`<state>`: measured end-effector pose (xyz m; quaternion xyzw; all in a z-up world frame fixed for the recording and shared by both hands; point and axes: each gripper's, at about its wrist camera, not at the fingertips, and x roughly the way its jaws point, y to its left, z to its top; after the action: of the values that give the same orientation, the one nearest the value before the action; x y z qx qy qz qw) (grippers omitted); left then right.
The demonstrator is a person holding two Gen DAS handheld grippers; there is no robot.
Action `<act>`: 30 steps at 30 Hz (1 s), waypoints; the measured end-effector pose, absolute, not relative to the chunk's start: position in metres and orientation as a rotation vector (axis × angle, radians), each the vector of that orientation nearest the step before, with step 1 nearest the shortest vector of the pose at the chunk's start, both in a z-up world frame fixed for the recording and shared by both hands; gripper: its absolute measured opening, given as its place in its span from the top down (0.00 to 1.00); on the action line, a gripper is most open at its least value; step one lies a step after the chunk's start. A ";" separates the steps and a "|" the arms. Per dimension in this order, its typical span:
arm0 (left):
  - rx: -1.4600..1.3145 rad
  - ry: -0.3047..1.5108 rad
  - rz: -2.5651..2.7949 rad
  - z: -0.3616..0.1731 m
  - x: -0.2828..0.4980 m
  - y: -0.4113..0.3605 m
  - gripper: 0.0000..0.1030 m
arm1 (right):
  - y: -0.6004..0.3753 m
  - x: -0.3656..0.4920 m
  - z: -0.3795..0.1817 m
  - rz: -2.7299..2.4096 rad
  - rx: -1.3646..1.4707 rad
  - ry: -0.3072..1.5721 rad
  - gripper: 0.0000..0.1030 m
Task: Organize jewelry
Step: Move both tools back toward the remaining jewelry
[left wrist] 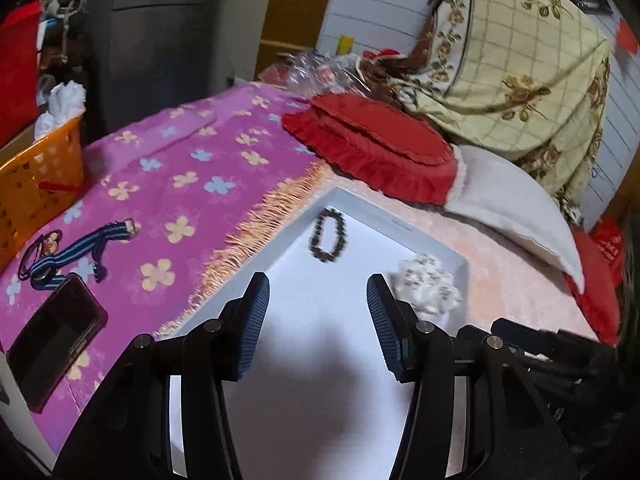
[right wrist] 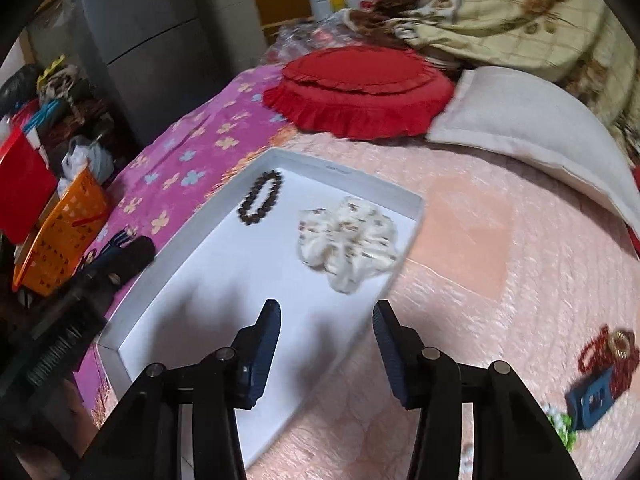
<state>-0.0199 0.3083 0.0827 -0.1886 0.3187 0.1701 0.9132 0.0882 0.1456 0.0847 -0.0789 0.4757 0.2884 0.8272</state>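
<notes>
A shallow white tray (left wrist: 394,222) (right wrist: 348,168) lies on the bed. In it rest a dark beaded bracelet (left wrist: 327,239) (right wrist: 261,197) and a cream patterned scrunchie (left wrist: 428,288) (right wrist: 348,240). My left gripper (left wrist: 318,286) hovers over the tray's near part, open, with nothing between its blue pads. My right gripper (right wrist: 326,312) hangs above the tray's near right rim, open and empty. On the pink quilt at the right lie a red beaded piece (right wrist: 600,356), a gold ring (right wrist: 621,345), a blue hair clip (right wrist: 592,404) and white-green beads (right wrist: 560,424). A blue striped band (left wrist: 80,248) lies on the purple blanket.
A dark phone (left wrist: 56,336) lies on the purple flowered blanket (left wrist: 180,160). An orange basket (left wrist: 36,176) (right wrist: 60,244) stands at the bed's left edge. A red frilled cushion (left wrist: 372,156) (right wrist: 356,92), a white pillow (right wrist: 532,136) and a floral quilt (left wrist: 520,60) are behind the tray.
</notes>
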 end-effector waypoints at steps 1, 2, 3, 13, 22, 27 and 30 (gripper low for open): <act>-0.397 0.643 0.364 0.079 -0.021 0.314 0.51 | 0.152 0.092 0.082 0.622 -0.183 1.022 0.55; -0.404 0.641 0.382 0.074 -0.021 0.321 0.51 | 0.159 0.096 0.078 0.629 -0.195 1.035 0.55; -0.408 0.650 0.392 0.071 -0.021 0.325 0.51 | 0.168 0.103 0.070 0.629 -0.212 1.059 0.55; -0.492 0.676 0.402 0.062 -0.019 0.355 0.51 | 0.201 0.170 0.027 0.470 -0.303 1.101 0.55; -0.461 0.734 0.333 0.062 -0.013 0.331 0.51 | 0.143 0.136 0.072 0.556 -0.114 1.049 0.54; -0.433 0.731 0.230 0.074 -0.018 0.302 0.51 | 0.057 0.086 0.086 0.530 -0.001 1.025 0.54; -0.389 0.720 0.181 0.082 -0.022 0.275 0.51 | -0.018 0.060 0.083 0.434 0.065 1.019 0.54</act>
<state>-0.0216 0.2754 0.0823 -0.1890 0.3496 0.0880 0.9134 0.0596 -0.0175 0.0828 0.0310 0.4836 0.2061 0.8501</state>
